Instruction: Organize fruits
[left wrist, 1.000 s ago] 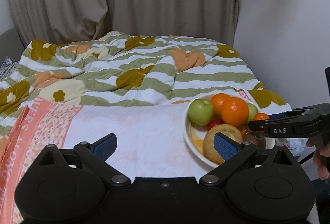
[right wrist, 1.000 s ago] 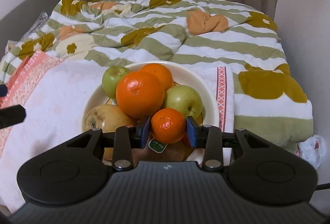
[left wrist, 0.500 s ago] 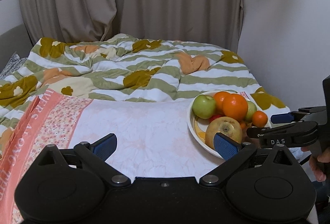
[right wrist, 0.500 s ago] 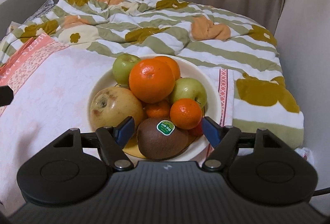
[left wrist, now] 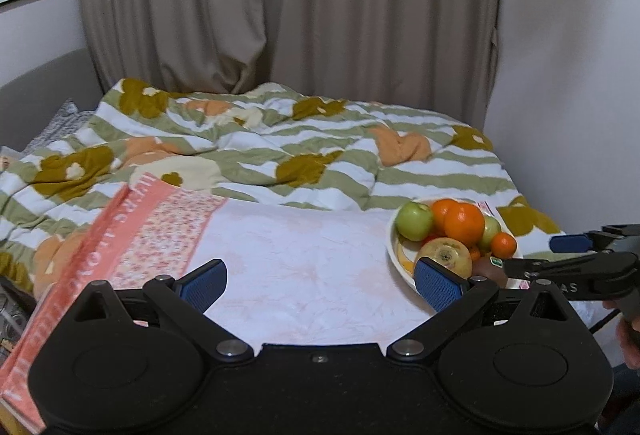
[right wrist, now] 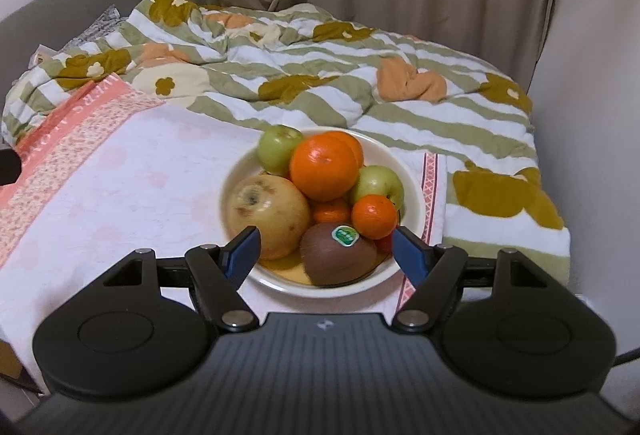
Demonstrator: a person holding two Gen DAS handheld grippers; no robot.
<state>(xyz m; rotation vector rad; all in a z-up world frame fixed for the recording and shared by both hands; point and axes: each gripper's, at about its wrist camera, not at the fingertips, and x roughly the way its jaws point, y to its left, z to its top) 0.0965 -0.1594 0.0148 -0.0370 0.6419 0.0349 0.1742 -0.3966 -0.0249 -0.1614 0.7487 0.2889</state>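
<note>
A cream plate [right wrist: 413,171] piled with fruit sits on a towel on the bed. It holds a big orange [right wrist: 323,171], two green apples [right wrist: 278,149], a small mandarin [right wrist: 374,215], a brown kiwi with a sticker [right wrist: 338,259] and a yellowish pear [right wrist: 266,213]. My right gripper [right wrist: 325,247] hovers open just in front of the plate, with nothing held. My left gripper [left wrist: 320,275] is open and empty over the towel, left of the plate [left wrist: 394,255]. In the left wrist view the right gripper [left wrist: 532,255] comes in from the right beside the plate.
The pink and white towel [left wrist: 300,255] lies over a green striped quilt [left wrist: 320,163]. A wall [right wrist: 592,75] runs close along the bed's right side and beige curtains [left wrist: 280,15] hang behind. A person's hand [left wrist: 630,335] shows at the right edge.
My right gripper opened off the small mandarin, which now rests in the plate. Both grippers drew back and upward from the plate.
</note>
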